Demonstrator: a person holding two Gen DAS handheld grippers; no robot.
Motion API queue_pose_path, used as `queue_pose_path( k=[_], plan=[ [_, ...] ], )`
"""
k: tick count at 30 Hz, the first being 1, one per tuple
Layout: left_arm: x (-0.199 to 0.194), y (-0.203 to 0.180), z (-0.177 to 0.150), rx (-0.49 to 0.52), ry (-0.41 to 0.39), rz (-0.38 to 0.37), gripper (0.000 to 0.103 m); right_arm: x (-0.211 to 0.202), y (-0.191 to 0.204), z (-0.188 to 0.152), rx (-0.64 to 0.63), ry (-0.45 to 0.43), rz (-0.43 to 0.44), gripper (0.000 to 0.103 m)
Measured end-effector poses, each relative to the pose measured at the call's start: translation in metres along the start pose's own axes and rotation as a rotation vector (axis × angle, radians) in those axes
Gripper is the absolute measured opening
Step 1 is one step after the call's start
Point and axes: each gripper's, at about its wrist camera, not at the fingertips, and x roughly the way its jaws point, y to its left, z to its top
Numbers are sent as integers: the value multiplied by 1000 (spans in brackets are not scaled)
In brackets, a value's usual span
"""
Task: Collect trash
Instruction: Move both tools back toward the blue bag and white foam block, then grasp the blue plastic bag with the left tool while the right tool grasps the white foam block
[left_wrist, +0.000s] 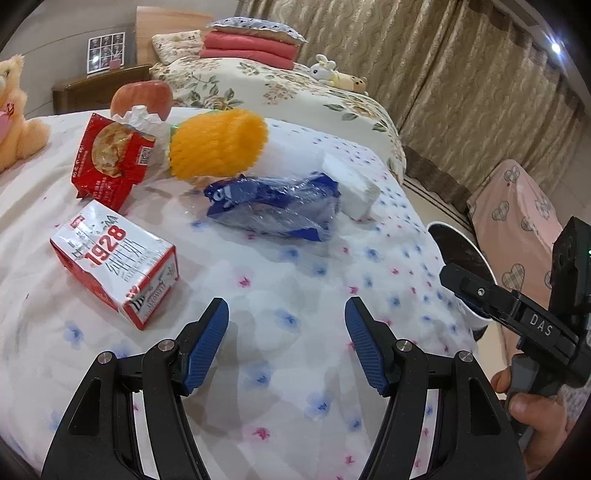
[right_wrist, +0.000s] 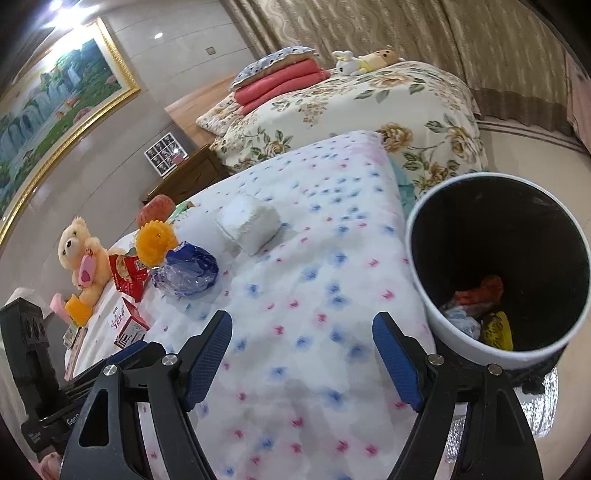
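Observation:
Trash lies on a flowered bedspread (left_wrist: 295, 280). A blue plastic wrapper (left_wrist: 273, 206) sits ahead of my left gripper (left_wrist: 286, 314), which is open and empty above the cloth. Left of it lie a red-and-white carton (left_wrist: 118, 266), a red snack bag (left_wrist: 107, 158), a crumpled tissue (left_wrist: 138, 116) and an orange foam net (left_wrist: 218, 144). A white foam block (left_wrist: 351, 184) rests behind the wrapper. My right gripper (right_wrist: 303, 328) is open and empty over the spread (right_wrist: 295, 266), left of a white bin (right_wrist: 417, 258) holding several wrappers. The blue wrapper (right_wrist: 186, 273) lies far left.
A teddy bear (right_wrist: 83, 258) and an apple (left_wrist: 142, 98) sit at the far left of the spread. A second bed with floral quilt (left_wrist: 295, 88) stands behind, a pink cover (left_wrist: 517, 229) and curtains to the right. A hand (left_wrist: 532, 413) holds the right tool.

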Motion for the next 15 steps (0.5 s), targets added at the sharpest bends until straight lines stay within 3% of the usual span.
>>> queue_pose_path(
  k=[15],
  plan=[
    [25,-14,35,-26,-16,-10,71,28,-9,24,13,19,13,80]
  ],
)
